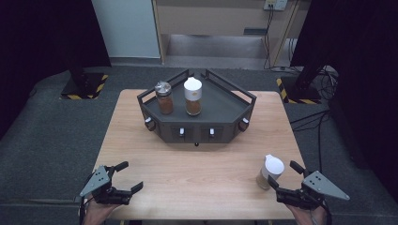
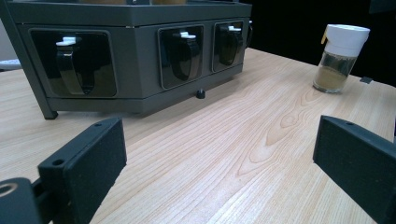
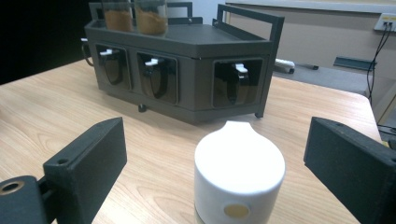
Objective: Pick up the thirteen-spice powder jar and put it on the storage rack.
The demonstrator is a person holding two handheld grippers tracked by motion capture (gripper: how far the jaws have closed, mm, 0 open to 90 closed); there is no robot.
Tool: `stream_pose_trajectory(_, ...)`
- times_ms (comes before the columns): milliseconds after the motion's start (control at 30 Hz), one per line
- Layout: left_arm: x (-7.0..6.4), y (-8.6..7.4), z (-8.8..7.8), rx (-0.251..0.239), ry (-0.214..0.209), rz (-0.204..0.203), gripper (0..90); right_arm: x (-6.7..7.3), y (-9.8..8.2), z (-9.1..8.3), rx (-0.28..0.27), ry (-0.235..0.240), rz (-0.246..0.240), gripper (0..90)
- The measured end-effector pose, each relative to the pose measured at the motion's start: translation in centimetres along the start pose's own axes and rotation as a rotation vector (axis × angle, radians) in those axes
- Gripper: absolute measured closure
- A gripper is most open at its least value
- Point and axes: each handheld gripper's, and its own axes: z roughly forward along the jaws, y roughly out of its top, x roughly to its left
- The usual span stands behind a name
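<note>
Pale wood grain ran across the table (image 1: 197, 164), with dark floor and black curtains around it and a dark angular rack (image 1: 220, 123) standing at the centre of the frame, two spice jars (image 1: 178, 97) on its top shelf. At the lower right of the high view stood a white-lidded spice jar (image 1: 270, 171), upright, its long axis vertical, just ahead of the right gripper (image 1: 285, 179). In the right gripper view that jar (image 3: 239, 175) sat low in the centre, between the two spread black jaws, neither pad touching it (the gap on each side was plain). So the jar lay straight along the gripper's line of sight, and closing on it looked to need only a slight push forward. The left gripper (image 1: 127, 177), at the lower left, also had its jaws wide apart over bare wood; the jar (image 2: 340, 58) lay well off at the upper right of its view, making the right hand clearly the nearer.
</note>
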Motion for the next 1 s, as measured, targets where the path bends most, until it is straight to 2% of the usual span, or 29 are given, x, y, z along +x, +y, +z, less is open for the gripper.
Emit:
stream_pose_trajectory(267,-0.1,0.0,0.0,-0.004,-0.004,0.012,1.8,-0.3,-1.7,0.1,0.009,-0.005,0.009,5.9)
stream_pose_trajectory(333,-0.1,0.0,0.0,-0.007,-0.007,0.015,1.9,-0.2,-1.9,0.1,0.012,-0.012,-0.001,6.0)
stream_pose_trajectory(667,0.0,0.0,0.1,-0.012,-0.018,0.020,1.9,-0.4,-2.5,0.0,0.005,-0.009,-0.007,6.0)
stream_pose_trajectory(1000,0.0,0.0,0.2,-0.008,-0.020,0.020,1.9,-0.7,-2.5,0.3,0.025,0.008,0.008,5.7)
